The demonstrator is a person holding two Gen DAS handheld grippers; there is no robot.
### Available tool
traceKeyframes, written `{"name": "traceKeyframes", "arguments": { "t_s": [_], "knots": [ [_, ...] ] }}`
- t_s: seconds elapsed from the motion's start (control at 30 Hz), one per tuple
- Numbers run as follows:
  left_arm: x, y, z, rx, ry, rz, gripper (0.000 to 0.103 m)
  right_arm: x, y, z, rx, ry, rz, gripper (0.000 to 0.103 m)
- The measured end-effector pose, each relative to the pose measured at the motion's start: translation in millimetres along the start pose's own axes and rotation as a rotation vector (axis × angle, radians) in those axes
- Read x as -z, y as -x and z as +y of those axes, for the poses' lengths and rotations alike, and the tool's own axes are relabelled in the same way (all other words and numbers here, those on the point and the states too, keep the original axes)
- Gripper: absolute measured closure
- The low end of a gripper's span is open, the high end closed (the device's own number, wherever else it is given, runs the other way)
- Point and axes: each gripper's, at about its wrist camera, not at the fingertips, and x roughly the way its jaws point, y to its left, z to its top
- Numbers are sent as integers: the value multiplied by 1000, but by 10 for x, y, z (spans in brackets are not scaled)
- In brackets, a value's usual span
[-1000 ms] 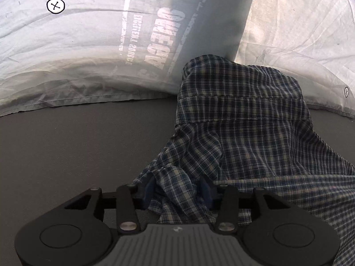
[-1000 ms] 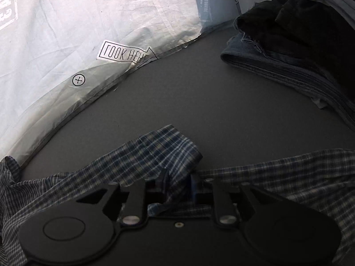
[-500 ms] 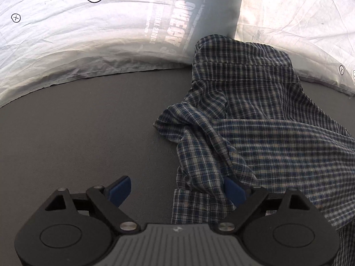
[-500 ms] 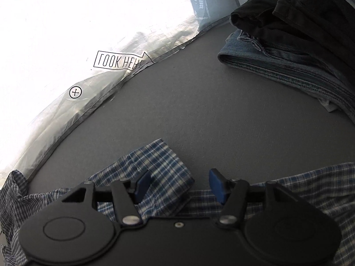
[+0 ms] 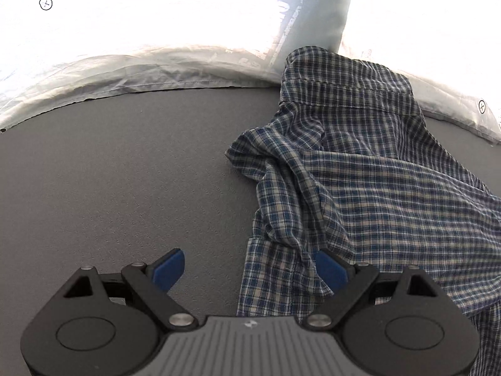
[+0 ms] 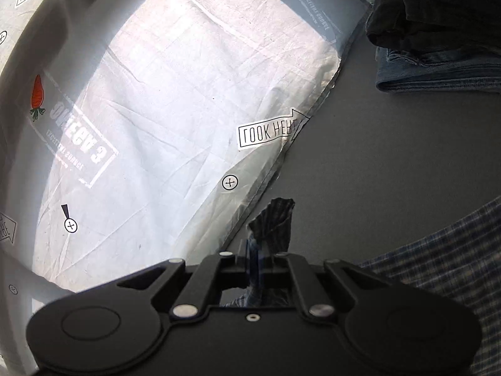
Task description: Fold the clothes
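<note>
1. Grey table surface [image 5: 119, 169]. We list it first as the largest item: a dark grey matte top that carries everything else.

2. White printed plastic sheet [image 6: 175, 100]. Creased and brightly lit, it runs along the far edge of the table. We note a carrot picture, small crossed-circle marks, mirrored lettering and an arrow label reading "LOOK HERE", also mirrored.

3. Plaid shirt [image 5: 369, 175]. Blue, white and dark check. In the left wrist view it lies crumpled on the right part of the table, its far end riding up onto the sheet's edge, with a bunched fold pointing toward the table's middle. In the right wrist view more of it spreads at lower right.

4. Pile of clothes [image 6: 438, 47]. At the far right corner of the table, well apart from the shirt: black garments on top of folded blue denim.

5. Left gripper [image 5: 250, 271]. Our left jaws stand wide. The left blue pad is over bare table; the right one sits at the shirt's near edge. Nothing is pinched.

6. Right gripper [image 6: 261, 260]. Our right jaws are closed tight on a corner of the plaid shirt; a small tuft of the fabric sticks up past the fingertips, lifted clear of the table.
</note>
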Motion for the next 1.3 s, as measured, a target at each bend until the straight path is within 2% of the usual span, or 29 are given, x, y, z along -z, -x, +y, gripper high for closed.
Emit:
{"name": "traceKeyframes", "arguments": {
  "t_s": [0.1,0.2,0.27,0.47,0.6,0.87,1.3],
  "knots": [
    [143,250,80,8,7,-14,12,188,125,67,-141,-102,53,98],
    [399,471,144,-35,-4,20,12,459,252,114,-243,-170,119,98],
    [623,597,192,-64,-5,46,12,671,325,139,-258,-191,165,98],
    [1362,896,284,-56,-7,104,12,1318,601,101,-313,-269,289,98],
    [1736,1087,240,-34,-35,96,11,1691,797,68,-332,-302,362,98],
    [2064,1258,115,-17,-94,88,11,2296,1095,38,-274,-255,510,98],
    [2489,1241,131,-1,-124,152,11,2889,1471,-93,-208,-231,638,98]
  ]
}}
